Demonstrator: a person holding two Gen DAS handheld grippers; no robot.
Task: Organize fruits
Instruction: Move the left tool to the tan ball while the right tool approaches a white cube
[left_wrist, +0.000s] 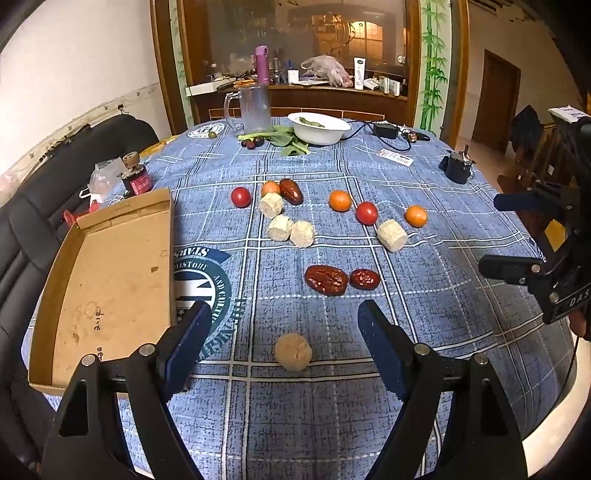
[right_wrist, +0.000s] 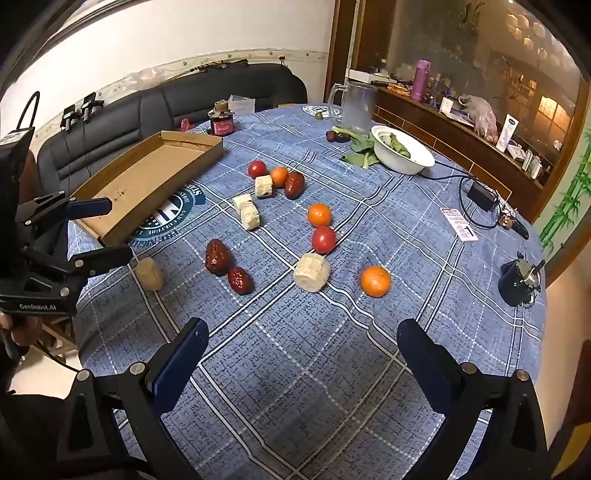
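Fruit lies loose on the blue checked tablecloth (left_wrist: 461, 240): red tomatoes (left_wrist: 241, 196), oranges (left_wrist: 340, 200), wrinkled red dates (left_wrist: 326, 279) and pale cut chunks (left_wrist: 392, 235). My left gripper (left_wrist: 283, 306) is open above the near part of the table. A round beige piece (left_wrist: 293, 351) lies on the cloth between its fingers, untouched. An empty cardboard tray (left_wrist: 110, 266) sits to its left. My right gripper (right_wrist: 302, 326) hangs open over bare cloth, with an orange (right_wrist: 375, 281) and a pale chunk (right_wrist: 311, 272) ahead of it. Each gripper shows in the other's view, the right gripper (left_wrist: 489, 232) and the left gripper (right_wrist: 119, 229).
At the far side stand a white bowl (left_wrist: 319, 127) with greens, a glass pitcher (left_wrist: 255, 107) and a black adapter with cable (left_wrist: 384, 130). A small black object (left_wrist: 458, 168) sits near the right edge. A red jar (left_wrist: 136, 179) and a black sofa (right_wrist: 221, 92) lie beyond the tray.
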